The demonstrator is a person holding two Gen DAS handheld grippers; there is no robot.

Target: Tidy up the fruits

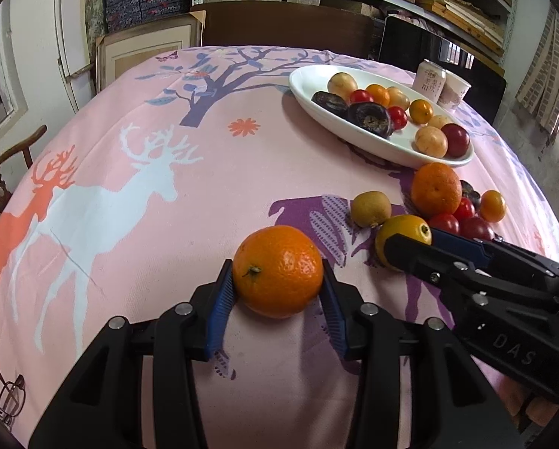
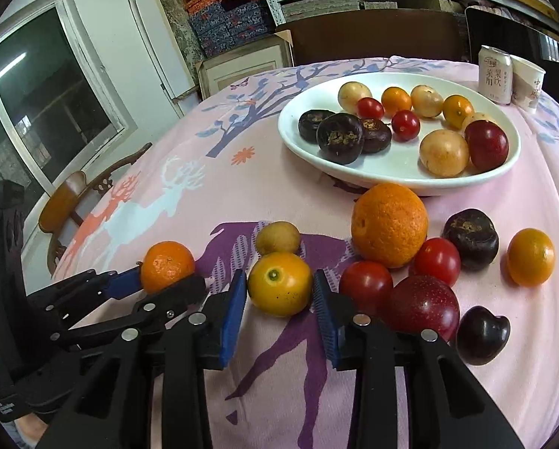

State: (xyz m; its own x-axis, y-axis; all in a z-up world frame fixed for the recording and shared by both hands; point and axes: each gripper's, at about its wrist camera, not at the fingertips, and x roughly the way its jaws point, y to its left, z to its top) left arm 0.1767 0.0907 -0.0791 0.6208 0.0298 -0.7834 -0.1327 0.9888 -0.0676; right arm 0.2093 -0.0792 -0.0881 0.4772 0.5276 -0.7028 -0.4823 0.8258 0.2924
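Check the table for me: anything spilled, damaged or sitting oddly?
Nothing spilled or damaged. Only oddity: eyeglasses lie on the tablecloth at its near left edge, away from the fruit. Loose fruit still sits in front of the white dish.

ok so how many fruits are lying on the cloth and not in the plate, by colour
orange fruit: 4
red fruit: 3
dark fruit: 2
olive-brown fruit: 1
total: 10
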